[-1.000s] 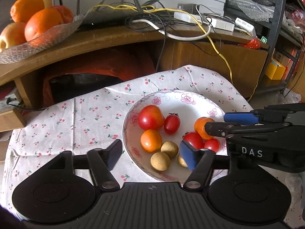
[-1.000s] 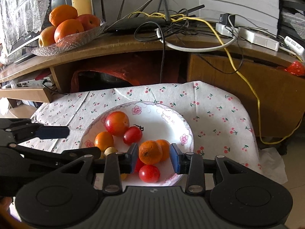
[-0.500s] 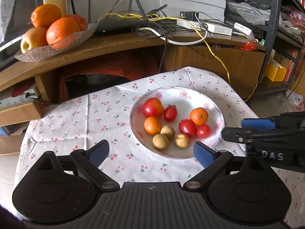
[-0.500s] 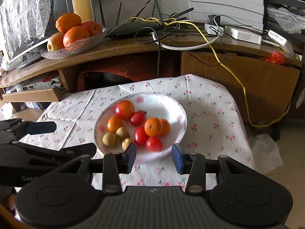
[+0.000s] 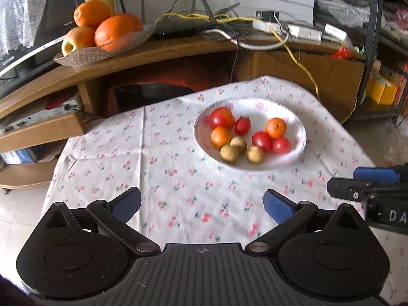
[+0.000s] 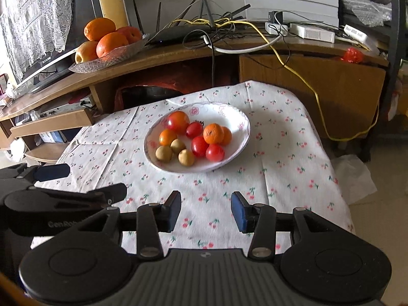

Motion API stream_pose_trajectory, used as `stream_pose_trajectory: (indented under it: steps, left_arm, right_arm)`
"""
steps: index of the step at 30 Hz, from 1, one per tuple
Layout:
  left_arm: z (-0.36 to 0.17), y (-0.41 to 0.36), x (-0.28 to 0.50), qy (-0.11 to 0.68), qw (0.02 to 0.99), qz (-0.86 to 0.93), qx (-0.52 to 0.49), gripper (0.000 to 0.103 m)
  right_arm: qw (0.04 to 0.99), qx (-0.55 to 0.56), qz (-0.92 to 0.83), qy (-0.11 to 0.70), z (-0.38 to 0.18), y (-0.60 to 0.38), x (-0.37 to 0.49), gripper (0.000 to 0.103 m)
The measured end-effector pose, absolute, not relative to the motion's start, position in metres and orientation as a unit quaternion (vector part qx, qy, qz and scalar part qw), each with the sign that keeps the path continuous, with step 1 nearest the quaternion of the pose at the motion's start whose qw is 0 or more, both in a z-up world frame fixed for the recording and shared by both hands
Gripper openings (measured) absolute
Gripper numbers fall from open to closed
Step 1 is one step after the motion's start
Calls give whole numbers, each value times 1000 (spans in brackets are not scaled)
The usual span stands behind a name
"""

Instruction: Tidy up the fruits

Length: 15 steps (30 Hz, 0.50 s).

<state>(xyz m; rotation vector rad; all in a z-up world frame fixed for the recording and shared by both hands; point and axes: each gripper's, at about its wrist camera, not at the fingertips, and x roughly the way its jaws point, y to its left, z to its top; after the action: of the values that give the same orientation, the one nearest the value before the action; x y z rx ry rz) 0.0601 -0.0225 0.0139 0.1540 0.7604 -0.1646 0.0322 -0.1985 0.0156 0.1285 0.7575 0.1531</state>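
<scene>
- Left gripper [image 5: 201,205]: jaws spread wide, nothing between the blue pads [image 5: 276,207].
- Right gripper [image 6: 206,211]: jaws parted, narrower gap, nothing held; seen at 3 o'clock in left wrist view.

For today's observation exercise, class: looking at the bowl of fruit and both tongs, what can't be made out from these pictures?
- Second orange: right view shows a sliver; the front orange hides the rest. Left view hides it fully.
- Right tongs: left view, cut by the frame edge.
- Cherry tablecloth: left view, print smeared by blur.
- Hands: outside both views.
</scene>
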Motion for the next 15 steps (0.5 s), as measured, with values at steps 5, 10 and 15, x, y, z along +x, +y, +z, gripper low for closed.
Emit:
stream_pose_trajectory:
  steps: [5, 10, 15]
  left_arm:
    - [14, -27, 45, 373, 920, -78, 88, 103]
    - [20, -22, 32, 375, 921, -89, 60, 103]
    - [26, -13, 20, 376, 921, -99, 16, 103]
  right_arm:
    - [923, 65, 77, 371, 15, -195, 16, 43]
    - [924, 78, 75, 367, 18, -197, -2, 43]
    - [925, 84, 76, 362, 22, -197, -19, 43]
